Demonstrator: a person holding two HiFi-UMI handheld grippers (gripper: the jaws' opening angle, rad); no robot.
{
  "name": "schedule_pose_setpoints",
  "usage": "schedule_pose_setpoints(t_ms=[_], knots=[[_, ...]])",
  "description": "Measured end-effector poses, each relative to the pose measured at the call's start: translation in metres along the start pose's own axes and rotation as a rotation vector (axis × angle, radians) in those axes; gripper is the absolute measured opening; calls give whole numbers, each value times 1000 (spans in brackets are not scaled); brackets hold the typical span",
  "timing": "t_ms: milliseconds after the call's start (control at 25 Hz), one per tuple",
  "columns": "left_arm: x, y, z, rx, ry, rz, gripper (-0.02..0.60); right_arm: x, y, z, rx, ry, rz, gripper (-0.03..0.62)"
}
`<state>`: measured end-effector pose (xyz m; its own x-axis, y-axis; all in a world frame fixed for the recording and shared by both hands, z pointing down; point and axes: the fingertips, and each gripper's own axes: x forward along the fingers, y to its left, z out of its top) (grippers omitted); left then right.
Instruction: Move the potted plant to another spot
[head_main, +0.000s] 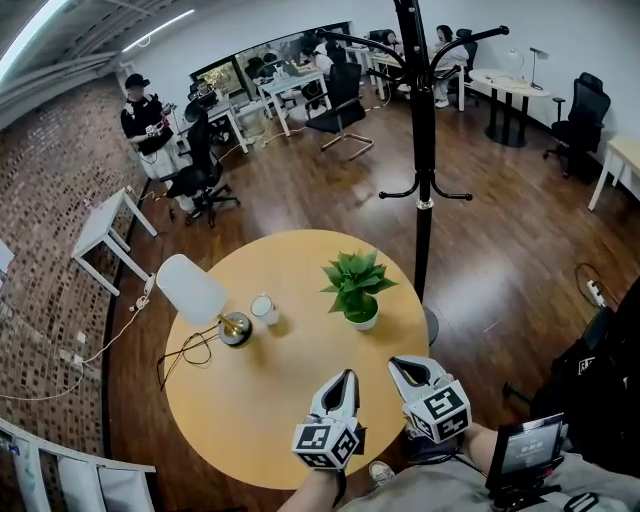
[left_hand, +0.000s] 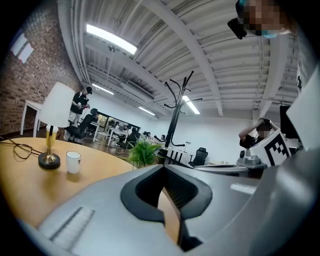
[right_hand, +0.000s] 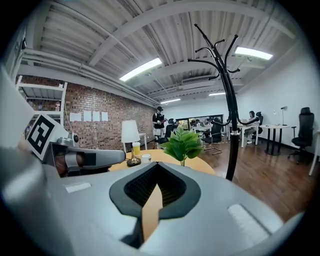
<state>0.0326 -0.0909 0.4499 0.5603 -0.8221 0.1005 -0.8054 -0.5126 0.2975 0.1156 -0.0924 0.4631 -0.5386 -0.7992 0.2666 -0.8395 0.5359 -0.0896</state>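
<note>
Round desk (head_main: 255, 410) fills the middle of the head view. The plant (head_main: 357, 290) stands upright in a small white pot on its upper-right part, nothing touching it. The left claw (head_main: 345, 376) and right claw (head_main: 401, 362) sit at bottom centre over the near desk edge, side by side and both pointed up-frame toward the plant, well short of it. Each claw's own view shows its jaws together, only a thin sliver between the pads and nothing held. So the task looks barely started: an approach, no grasp yet.

Risks as I judge them:
- The jaws must part before they reach the pot, or shut tips will shove it and tip it or slide it toward the far edge.
- The leaves spread wider than the pot and hang over it, so a high approach would clamp foliage and not the pot, and the plant could tear or drop.
- The pot looks smooth and rounded, so a pinch low or off-centre could let it slip or rotate out.
- The rack pole (head_main: 424, 170) stands just beyond the desk at the plant's right, and a swing that way could knock it.
- The cup (head_main: 264, 309), lamp (head_main: 193, 291) and its cable (head_main: 185, 350) sit at the left, so setting down there risks a bump or snag.
</note>
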Motion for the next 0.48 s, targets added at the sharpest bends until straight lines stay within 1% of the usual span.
schedule_pose_setpoints(t_ms=[200,480], knots=[[38,27,-8,-13,32,30,2,42,-28,-8,11,40,26,8],[79,66,-39,-35,91,83,2,93,-62,-31,6,88,49,8]])
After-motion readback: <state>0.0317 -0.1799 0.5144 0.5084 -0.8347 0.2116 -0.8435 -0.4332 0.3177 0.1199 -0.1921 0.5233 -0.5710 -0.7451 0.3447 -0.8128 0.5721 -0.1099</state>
